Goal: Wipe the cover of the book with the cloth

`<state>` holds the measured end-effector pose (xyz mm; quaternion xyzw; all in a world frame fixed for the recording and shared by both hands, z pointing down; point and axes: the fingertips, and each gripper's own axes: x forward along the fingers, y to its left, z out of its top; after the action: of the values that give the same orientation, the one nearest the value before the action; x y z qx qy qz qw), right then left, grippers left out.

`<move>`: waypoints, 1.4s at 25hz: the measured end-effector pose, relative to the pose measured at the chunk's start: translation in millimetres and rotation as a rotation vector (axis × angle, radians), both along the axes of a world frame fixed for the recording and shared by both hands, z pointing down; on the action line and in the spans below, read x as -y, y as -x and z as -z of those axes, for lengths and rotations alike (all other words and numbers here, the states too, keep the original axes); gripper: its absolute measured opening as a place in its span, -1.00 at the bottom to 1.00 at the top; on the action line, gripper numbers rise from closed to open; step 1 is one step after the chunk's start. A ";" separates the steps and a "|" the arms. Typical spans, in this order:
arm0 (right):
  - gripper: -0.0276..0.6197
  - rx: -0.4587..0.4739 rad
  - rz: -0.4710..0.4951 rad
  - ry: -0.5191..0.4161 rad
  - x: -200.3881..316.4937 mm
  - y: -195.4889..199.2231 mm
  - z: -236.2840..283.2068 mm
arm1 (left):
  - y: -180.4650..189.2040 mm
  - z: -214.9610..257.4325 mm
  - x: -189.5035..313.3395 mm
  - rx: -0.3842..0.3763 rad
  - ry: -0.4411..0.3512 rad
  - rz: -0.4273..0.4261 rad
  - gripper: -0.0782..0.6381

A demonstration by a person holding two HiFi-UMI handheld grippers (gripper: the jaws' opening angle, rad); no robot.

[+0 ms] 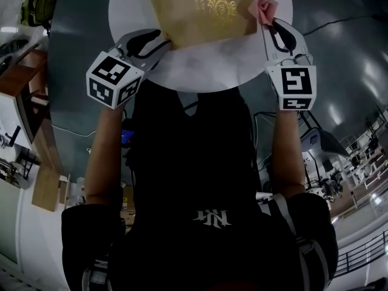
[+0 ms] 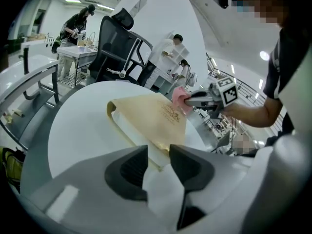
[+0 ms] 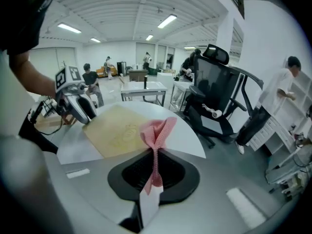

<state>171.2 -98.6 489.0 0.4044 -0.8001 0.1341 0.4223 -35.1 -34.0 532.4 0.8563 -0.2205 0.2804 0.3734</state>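
Observation:
A gold-covered book [image 1: 203, 11] with an embossed crest lies flat on the round white table [image 1: 206, 65]. My left gripper [image 1: 159, 40] is at the book's near left corner. In the left gripper view that corner of the book [image 2: 156, 116] pokes into the narrow gap of my left gripper [image 2: 158, 165], whose jaws are closed in on it. My right gripper [image 1: 270, 22] is shut on a pink cloth [image 1: 264, 8], which rests against the book's right edge. In the right gripper view the cloth [image 3: 157, 130] stands bunched above my right gripper [image 3: 155, 167], with the book [image 3: 119, 128] just beyond.
A black office chair [image 3: 219, 91] stands close behind the table, also seen as the chair [image 2: 117, 48] in the left gripper view. Desks and several people are farther back in the room. Cables lie on the grey floor [image 1: 327, 23] around the table.

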 end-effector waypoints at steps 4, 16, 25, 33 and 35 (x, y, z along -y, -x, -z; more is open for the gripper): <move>-0.85 0.173 0.071 0.018 -23.8 69.4 21.8 | 0.8 0.0 -1.5 -0.010 0.004 -0.001 -0.39; -0.85 0.478 0.122 0.283 -68.3 190.3 -16.8 | -0.7 -0.6 0.0 -0.012 -0.007 -0.007 -0.40; -0.85 0.352 0.203 0.244 -69.1 187.4 -26.4 | -3.7 1.6 -2.3 0.003 -0.012 -0.014 -0.39; -0.85 0.304 0.214 0.202 -65.8 159.6 -26.1 | -5.4 4.1 -3.3 0.035 -0.021 -0.020 -0.39; -0.85 0.294 0.205 0.195 -63.8 146.9 -27.0 | -5.6 3.7 -4.0 0.043 -0.021 -0.018 -0.39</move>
<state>24.3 -34.8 516.0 0.2541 -0.8734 0.2247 0.3495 -29.5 -30.0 528.7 0.8560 -0.2237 0.2996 0.3570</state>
